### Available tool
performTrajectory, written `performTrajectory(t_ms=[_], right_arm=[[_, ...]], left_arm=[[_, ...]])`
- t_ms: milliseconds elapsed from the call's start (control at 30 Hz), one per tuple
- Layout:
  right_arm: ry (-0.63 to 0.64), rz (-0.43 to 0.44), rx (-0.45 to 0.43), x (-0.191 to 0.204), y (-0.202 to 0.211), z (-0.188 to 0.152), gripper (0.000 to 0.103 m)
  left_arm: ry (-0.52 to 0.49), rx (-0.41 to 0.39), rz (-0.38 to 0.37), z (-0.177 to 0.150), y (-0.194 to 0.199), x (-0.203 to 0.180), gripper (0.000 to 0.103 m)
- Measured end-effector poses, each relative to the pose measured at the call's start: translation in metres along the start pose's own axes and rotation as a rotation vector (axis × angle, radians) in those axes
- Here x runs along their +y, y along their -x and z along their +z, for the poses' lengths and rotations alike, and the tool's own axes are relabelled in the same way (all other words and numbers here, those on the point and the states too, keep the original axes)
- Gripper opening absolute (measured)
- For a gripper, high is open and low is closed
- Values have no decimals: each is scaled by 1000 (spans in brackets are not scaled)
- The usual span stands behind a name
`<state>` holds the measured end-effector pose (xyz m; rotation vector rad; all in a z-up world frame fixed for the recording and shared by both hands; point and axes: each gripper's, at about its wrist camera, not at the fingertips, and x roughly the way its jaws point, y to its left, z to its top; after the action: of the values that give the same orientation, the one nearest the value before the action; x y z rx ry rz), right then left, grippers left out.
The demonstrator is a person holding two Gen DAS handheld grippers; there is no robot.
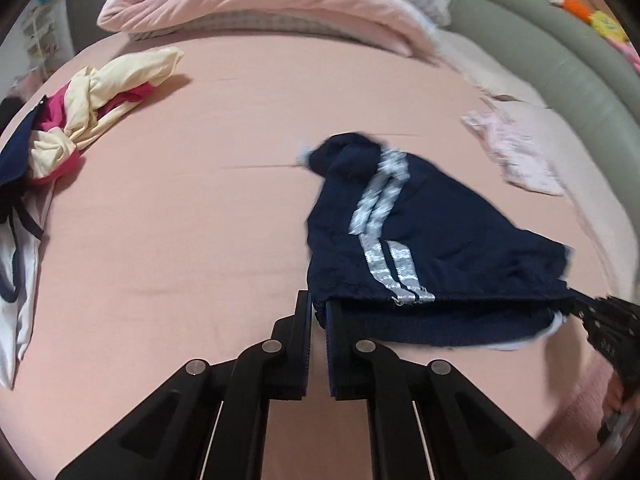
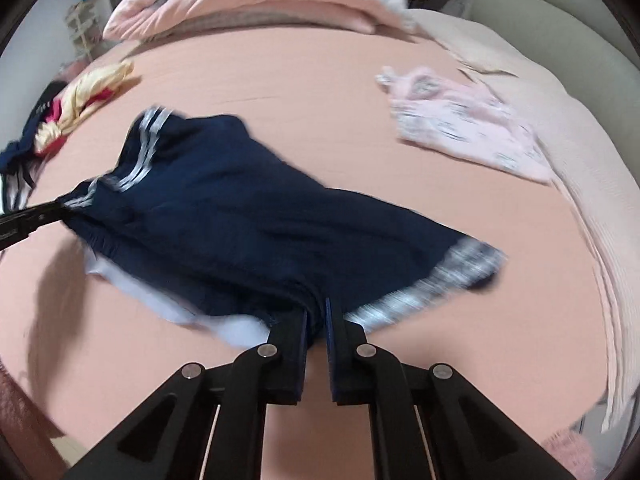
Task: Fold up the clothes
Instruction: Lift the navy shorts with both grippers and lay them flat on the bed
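A pair of navy shorts (image 1: pixel 432 240) with silver side stripes hangs stretched by its waistband above the pink bed sheet (image 1: pixel 180 220). My left gripper (image 1: pixel 319 308) is shut on the left end of the waistband. My right gripper (image 2: pixel 316 312) is shut on the other end; it also shows in the left wrist view (image 1: pixel 576 306) at the right. The shorts (image 2: pixel 240 216) are blurred in the right wrist view, and the left gripper (image 2: pixel 60 206) shows there at the left.
A heap of cream, magenta, navy and white clothes (image 1: pixel 80 120) lies at the bed's left. A folded pale pink garment (image 2: pixel 460 132) lies at the right. A pink duvet (image 1: pixel 260 4) is bunched at the back. A grey-green headboard (image 1: pixel 560 60) runs along the right.
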<state>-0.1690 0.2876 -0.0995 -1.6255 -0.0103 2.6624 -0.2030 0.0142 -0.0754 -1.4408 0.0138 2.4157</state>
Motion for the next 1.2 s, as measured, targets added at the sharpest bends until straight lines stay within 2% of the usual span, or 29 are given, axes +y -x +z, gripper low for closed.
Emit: performTrajectory(t_ms=[100, 233, 333, 433, 500, 533, 600, 633, 700, 800, 967, 1000, 1033, 1067, 1133, 1200], right_arm=[[1, -12, -47, -5, 30, -16, 6], [-20, 69, -78, -13, 76, -34, 6], [11, 91, -88, -13, 88, -40, 6], [51, 89, -35, -7, 72, -54, 6], [34, 93, 20, -7, 57, -61, 6], [15, 112, 32, -8, 52, -65, 6], [-2, 131, 32, -7, 48, -68, 6], [-4, 133, 29, -7, 46, -69, 6], [-2, 128, 29, -7, 43, -69, 6], [-10, 141, 29, -5, 44, -69, 6], [-41, 194, 24, -6, 45, -63, 6], [-41, 194, 20, -6, 46, -61, 6], [-38, 189, 16, -6, 46, -60, 6], [-34, 183, 18, -6, 46, -60, 7], [-31, 154, 52, -6, 39, -64, 7], [-17, 140, 101, -2, 30, -70, 13]], left_arm=[[-37, -39, 21, -22, 32, -27, 5], [-39, -71, 55, -46, 65, -33, 6], [-78, -24, 69, -57, 52, -38, 6], [-133, 23, 92, -66, 30, -45, 6], [-172, 24, 61, -72, 31, -54, 7], [-194, 20, 46, -75, 32, -57, 12], [-247, 16, 38, -78, 34, -63, 32], [-275, 18, 25, -79, 34, -66, 46], [-327, 15, -2, -79, 34, -68, 48], [-390, -2, 19, -78, 31, -74, 48], [-516, 59, -1, -83, 4, -102, 48], [-537, 76, 19, -85, -5, -107, 48], [-553, 95, 59, -86, -16, -110, 37], [-550, 110, 99, -86, -25, -110, 4], [-433, 100, 134, -77, -28, -95, 4], [-270, 44, 115, -67, -13, -74, 4]])
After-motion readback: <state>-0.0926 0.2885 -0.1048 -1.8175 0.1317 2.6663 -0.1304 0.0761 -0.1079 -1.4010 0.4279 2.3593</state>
